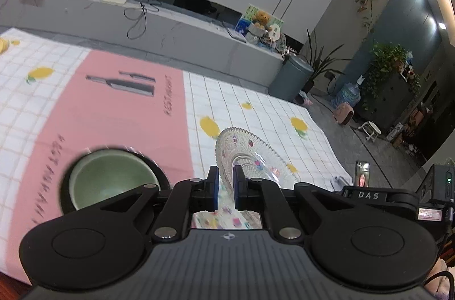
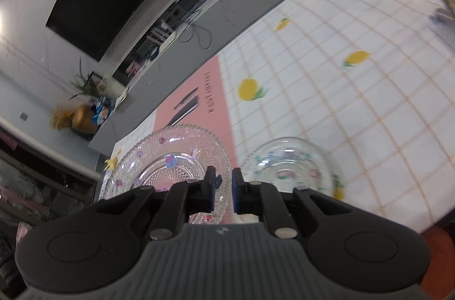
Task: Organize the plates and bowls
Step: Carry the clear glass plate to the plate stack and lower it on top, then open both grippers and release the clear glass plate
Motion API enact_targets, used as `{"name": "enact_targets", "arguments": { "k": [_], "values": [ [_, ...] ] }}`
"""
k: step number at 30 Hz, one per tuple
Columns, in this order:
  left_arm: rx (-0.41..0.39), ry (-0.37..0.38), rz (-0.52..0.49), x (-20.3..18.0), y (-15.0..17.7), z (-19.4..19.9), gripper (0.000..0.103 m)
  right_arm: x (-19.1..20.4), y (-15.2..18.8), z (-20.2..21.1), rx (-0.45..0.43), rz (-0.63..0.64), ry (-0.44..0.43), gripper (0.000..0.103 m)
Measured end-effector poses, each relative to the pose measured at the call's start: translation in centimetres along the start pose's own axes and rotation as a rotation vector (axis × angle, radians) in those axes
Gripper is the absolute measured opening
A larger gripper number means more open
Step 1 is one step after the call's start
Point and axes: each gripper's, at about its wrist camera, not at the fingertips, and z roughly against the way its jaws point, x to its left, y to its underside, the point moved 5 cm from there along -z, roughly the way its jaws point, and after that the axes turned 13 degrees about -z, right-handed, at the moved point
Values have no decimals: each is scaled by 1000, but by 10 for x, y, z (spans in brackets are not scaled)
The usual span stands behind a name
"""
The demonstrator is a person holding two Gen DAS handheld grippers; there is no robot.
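Note:
In the left wrist view my left gripper (image 1: pixel 226 186) is shut on the rim of a clear glass plate (image 1: pixel 247 152) with coloured dots, which tilts up to the right above the cloth. A green bowl (image 1: pixel 111 180) with a dark outside sits on the pink mat (image 1: pixel 113 115) to the left. In the right wrist view my right gripper (image 2: pixel 223 186) is shut on the right rim of a beaded glass plate (image 2: pixel 167 158). Just right of its fingers a clear glass bowl (image 2: pixel 287 166) with flower prints rests on the checked cloth. Something colourful and blurred lies under the left fingers.
The table carries a white checked cloth with lemons (image 1: pixel 256 101). A phone (image 1: pixel 362 176) lies near its right edge, and the right gripper's body (image 1: pixel 369 196) is beside it. A grey TV bench (image 1: pixel 170 24) runs behind the table, with a bin (image 1: pixel 290 78) at its end.

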Motion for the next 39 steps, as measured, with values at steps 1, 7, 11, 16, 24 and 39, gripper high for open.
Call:
{"name": "enact_targets", "arguments": {
  "k": [1, 7, 11, 16, 24, 39],
  "values": [
    [5, 5, 7, -2, 4, -4, 10, -5, 0, 5, -12, 3, 5, 9],
    [52, -2, 77, -5, 35, -34, 10, -28, -7, 15, -63, 26, 30, 9],
    [77, -30, 87, -6, 49, -51, 10, -40, -6, 5, -76, 84, 97, 9],
    [91, -90, 49, -11, 55, -64, 10, -56, -8, -14, -51, 77, 118, 9],
    [121, -148, -1, -13, 64, -84, 11, -62, -9, -42, -35, 127, 182, 9],
    [159, -163, -26, -10, 71, -98, 10, -61, -6, -56, -65, 222, 260, 9]
  ]
}}
